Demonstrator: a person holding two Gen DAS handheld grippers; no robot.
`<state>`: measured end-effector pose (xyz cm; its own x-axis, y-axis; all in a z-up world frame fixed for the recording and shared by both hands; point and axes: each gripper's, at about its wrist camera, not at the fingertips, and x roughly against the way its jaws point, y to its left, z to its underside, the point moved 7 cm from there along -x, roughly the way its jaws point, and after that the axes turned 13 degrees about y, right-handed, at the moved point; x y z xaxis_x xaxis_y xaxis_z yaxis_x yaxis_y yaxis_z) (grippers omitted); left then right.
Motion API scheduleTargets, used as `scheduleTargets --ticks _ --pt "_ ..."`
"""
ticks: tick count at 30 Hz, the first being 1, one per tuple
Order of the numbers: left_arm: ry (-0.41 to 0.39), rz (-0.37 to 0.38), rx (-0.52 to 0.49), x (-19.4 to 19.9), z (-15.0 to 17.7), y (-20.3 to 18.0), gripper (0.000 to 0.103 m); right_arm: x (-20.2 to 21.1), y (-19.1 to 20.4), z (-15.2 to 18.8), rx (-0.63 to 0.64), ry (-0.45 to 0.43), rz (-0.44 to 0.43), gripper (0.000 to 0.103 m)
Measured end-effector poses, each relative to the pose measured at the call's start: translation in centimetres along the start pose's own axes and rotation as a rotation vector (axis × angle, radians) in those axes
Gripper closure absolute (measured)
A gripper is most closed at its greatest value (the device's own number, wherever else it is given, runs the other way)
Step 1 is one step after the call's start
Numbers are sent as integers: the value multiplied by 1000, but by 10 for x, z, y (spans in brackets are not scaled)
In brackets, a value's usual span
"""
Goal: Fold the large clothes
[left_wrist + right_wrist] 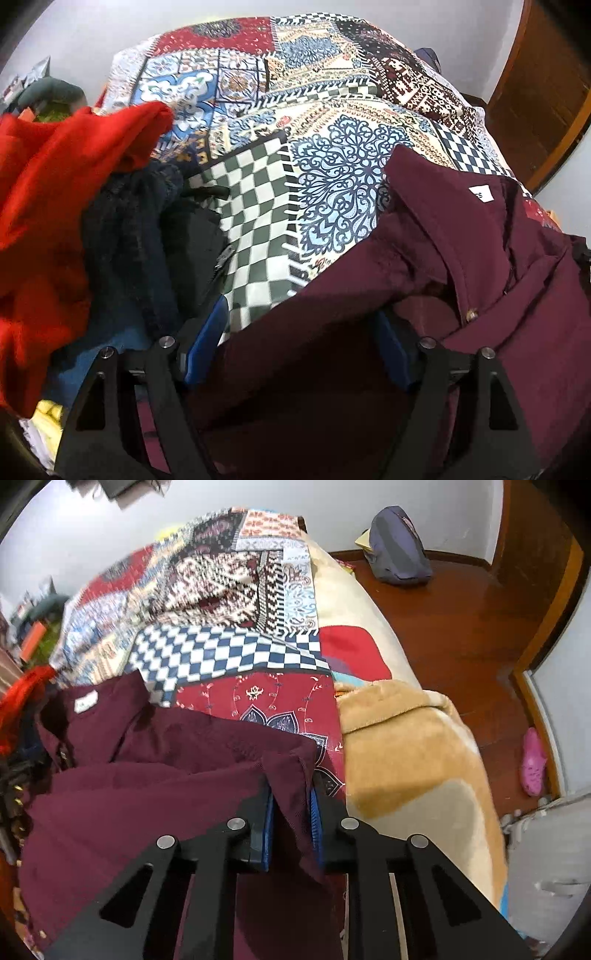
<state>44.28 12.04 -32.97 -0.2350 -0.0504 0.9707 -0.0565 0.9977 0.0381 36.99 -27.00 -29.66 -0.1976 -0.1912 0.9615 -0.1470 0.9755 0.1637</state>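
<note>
A maroon button-up shirt [480, 277] lies at the near edge of a bed spread with a patchwork cover [332, 129], its collar and white label [480, 194] facing up. My left gripper [299, 347] stands wide open over the shirt's left part; cloth fills the gap, but the blue pads [207, 343] do not press on it. In the right wrist view the same maroon shirt [166, 757] spreads to the left, and my right gripper [291, 823] is shut on a raised fold at its right edge, with the cloth pinched between the blue pads [269, 823].
A red garment [44, 184] and a dark blue garment [129, 240] are heaped left of the shirt. A beige plush blanket [406, 757] covers the bed's right side. On the wooden floor [443, 627] are a grey backpack [399, 550] and a pink slipper [533, 760].
</note>
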Motion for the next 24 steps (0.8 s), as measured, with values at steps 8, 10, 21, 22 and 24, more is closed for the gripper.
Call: scheduleTargets --ticks 8,10,21,22,24 --pt "-135 -27 -46 86 35 9 26 65 15 25 69 -104 93 83" --pt "-177 -28 -50 114 49 14 26 89 23 35 88 -146 91 79" --pt "-234 -40 -16 199 134 69 26 162 59 93 187 -268 146 55" --pt "-222 -41 -10 201 144 75 25 161 59 97 185 -263 148 55" --pt "-198 -44 2 200 163 87 25 158 59 109 189 -248 165 52"
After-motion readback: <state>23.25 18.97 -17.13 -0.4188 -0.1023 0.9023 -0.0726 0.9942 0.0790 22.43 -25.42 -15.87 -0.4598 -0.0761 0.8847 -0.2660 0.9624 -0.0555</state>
